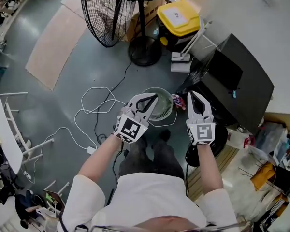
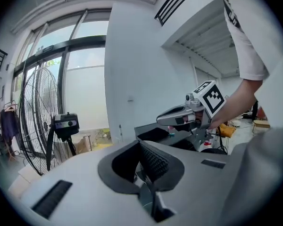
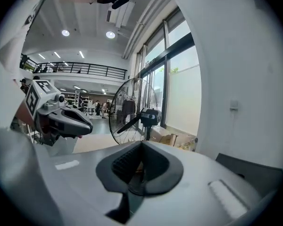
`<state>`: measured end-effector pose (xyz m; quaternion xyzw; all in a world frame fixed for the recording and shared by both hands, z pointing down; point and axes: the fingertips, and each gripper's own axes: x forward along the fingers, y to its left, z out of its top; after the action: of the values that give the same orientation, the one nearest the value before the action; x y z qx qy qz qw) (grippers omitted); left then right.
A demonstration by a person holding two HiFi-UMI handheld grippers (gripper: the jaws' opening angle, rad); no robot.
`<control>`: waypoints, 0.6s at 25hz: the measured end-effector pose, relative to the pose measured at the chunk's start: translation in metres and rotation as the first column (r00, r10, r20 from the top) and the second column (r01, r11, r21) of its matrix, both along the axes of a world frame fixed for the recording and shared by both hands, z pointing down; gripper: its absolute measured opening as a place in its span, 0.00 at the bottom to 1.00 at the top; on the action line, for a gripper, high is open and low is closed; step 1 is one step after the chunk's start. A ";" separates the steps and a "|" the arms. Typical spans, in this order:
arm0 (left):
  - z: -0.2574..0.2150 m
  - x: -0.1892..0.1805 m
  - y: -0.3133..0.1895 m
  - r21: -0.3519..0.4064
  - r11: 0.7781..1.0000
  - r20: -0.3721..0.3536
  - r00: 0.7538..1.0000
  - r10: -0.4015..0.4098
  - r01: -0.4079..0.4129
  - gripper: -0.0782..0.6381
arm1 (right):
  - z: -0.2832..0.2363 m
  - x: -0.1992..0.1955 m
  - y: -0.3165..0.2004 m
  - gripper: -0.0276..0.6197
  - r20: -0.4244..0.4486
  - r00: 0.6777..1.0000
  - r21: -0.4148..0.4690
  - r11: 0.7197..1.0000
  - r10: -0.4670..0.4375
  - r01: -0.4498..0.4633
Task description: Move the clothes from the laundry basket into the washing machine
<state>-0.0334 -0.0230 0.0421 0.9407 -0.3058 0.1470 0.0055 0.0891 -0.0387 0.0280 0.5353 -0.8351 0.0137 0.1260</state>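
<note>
White-shirted shoulders and two bare forearms fill the bottom of the head view, each hand holding a gripper out ahead of the body. Its jaws pressed tip to tip, the left gripper (image 1: 153, 97) has nothing between its ribbed pads. Just beside it to the right, the right gripper (image 1: 191, 95) is likewise fully closed and empty, and both point forward, nearly level.

Far below them on the grey floor, the round laundry basket (image 1: 168, 97) sits partly hidden under the left gripper's tip; what it holds cannot be made out. A small pink-and-red piece of cloth (image 1: 178, 101) lies on the floor at the basket's right edge, under the gap between the two grippers. To the right of the right gripper stands the dark washing machine (image 1: 238, 81). White cables (image 1: 94, 105) loop across the floor left of the left gripper, and a large pedestal fan (image 1: 106, 13) stands well ahead of it.
</note>
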 end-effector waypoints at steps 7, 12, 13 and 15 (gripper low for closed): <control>-0.082 0.006 0.006 0.032 0.999 -0.034 0.999 -0.006 0.007 0.12 | -0.069 0.005 0.010 0.06 0.031 0.999 0.051 0.998 0.021 -0.023; -0.126 0.001 0.006 0.044 0.999 -0.071 0.997 -0.026 0.029 0.12 | -0.112 0.009 0.015 0.06 0.045 0.999 0.080 0.996 0.027 -0.031; -0.135 0.000 0.005 0.048 0.998 -0.078 0.997 -0.027 0.031 0.12 | -0.121 0.010 0.016 0.06 0.046 0.999 0.085 0.996 0.028 -0.032; -0.150 -0.001 0.004 0.061 0.998 -0.086 0.996 -0.028 0.033 0.12 | -0.137 0.013 0.017 0.06 0.048 0.998 0.093 0.995 0.029 -0.033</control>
<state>-0.0344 -0.0186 -0.1081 0.9410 -0.3242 0.0969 -0.0087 0.1018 -0.0219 -0.1094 0.5530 -0.8292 -0.0109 0.0812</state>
